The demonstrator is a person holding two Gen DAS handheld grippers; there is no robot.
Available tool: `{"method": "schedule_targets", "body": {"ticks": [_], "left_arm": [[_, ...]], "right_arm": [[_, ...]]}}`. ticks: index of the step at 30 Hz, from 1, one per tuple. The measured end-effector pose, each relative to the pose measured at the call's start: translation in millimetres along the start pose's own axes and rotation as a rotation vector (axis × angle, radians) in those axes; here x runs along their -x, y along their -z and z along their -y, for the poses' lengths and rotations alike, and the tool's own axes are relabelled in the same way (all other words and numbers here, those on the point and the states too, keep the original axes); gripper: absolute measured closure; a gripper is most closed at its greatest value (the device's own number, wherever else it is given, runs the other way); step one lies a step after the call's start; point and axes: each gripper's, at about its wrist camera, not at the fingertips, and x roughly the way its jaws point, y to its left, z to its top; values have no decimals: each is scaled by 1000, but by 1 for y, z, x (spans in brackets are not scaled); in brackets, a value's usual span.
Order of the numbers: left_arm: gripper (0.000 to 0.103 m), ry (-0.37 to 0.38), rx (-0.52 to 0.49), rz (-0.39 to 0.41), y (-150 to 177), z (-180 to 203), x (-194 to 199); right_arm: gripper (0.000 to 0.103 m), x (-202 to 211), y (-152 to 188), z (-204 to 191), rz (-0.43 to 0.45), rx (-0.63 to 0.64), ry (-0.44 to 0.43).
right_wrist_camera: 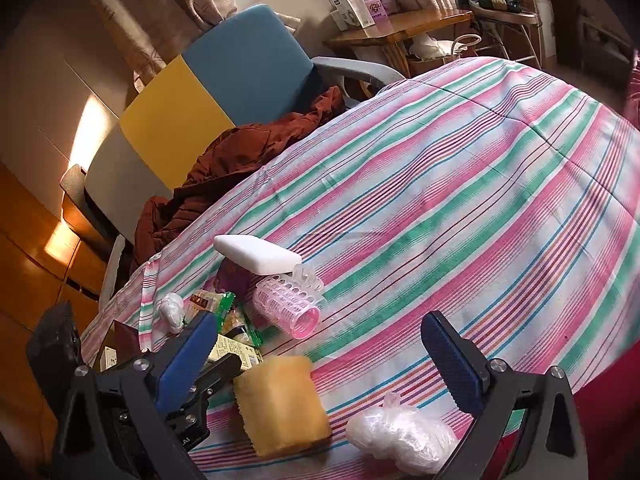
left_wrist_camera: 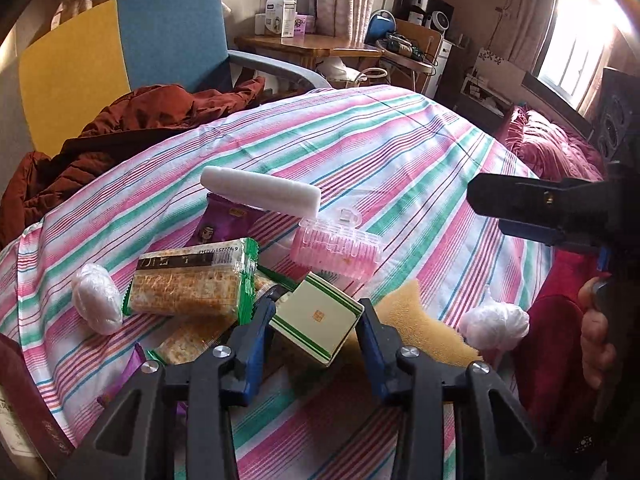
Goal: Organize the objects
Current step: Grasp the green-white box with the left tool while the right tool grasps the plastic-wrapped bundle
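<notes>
- Green-and-cream carton (left_wrist_camera: 316, 318) lies tilted at the near edge of the clutter pile on the striped bedspread (left_wrist_camera: 400, 152). It sits between the spread fingers of the left gripper (left_wrist_camera: 316, 312); whether the pads touch it cannot be told, and the jaws read as released, not clamped.
- Handling, as a judgement: a light, stiff cardboard box with flat faces. Take it across the two long sides; a hard squeeze could dent it.
- Just beside it, to the left: cracker packs in green wrapper (left_wrist_camera: 192, 280), crinkly film, contents brittle. Best held lightly across the width.
- Behind: pink ribbed plastic holder (left_wrist_camera: 336, 250), rigid and smooth, may roll. A white foam block (left_wrist_camera: 260, 196) rests across it and a purple packet (left_wrist_camera: 224, 228); very light, would shift easily.
- Right of the carton: yellow sponge (right_wrist_camera: 280, 404), soft and compressible.
- Wrapped white bundles at either flank (left_wrist_camera: 96, 300) (right_wrist_camera: 400, 436); slippery film.
- Right gripper (right_wrist_camera: 320, 360) hovers above the sponge and the near bundle, jaws wide apart, holding nothing.
- Beyond the bed: a rust-coloured jacket (left_wrist_camera: 120, 128) and a blue-and-yellow chair (left_wrist_camera: 120, 56).
</notes>
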Motion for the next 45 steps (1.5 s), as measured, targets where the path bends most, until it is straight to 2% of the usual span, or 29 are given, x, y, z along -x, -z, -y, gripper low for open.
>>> {"method": "schedule_targets", "body": {"ticks": [6,16,19,22,24,26,29,34,36,38,40,45], "left_arm": [[62,2,129,23,21,-17,28],[62,-21,213,68,69,-23,85],[62,-29,205,87,80,-22,102],[62,-28,203,106,89,-24,118],[62,-23,214,117,95,-26,126],[62,-20,227,128,101,-29,133],[62,-17,255,147,110,-35,143],[62,-24,299,177,122,-46,157],[62,-28,309,190,126,-49,164],[62,-37,317,204,130,-51,172],[62,-48,330,219,135,-56,181],[62,-105,393,244,157,-78,207]], "right_arm": [[1,-5,1,-3,-19,22,16],[1,-2,-2,11,-8,-30,57],[1,-1,2,12,-48,-35,56],[1,3,8,9,-93,-3,92],[1,5,12,7,-141,41,108],[2,3,15,1,-211,134,161],[11,-2,22,-9,-301,316,253],[24,-23,41,-14,-469,521,312],[32,-37,50,-15,-526,575,346],[51,-48,59,-13,-569,611,385],[62,-48,61,-13,-556,632,405],[63,-12,50,-9,-417,592,426]]}}
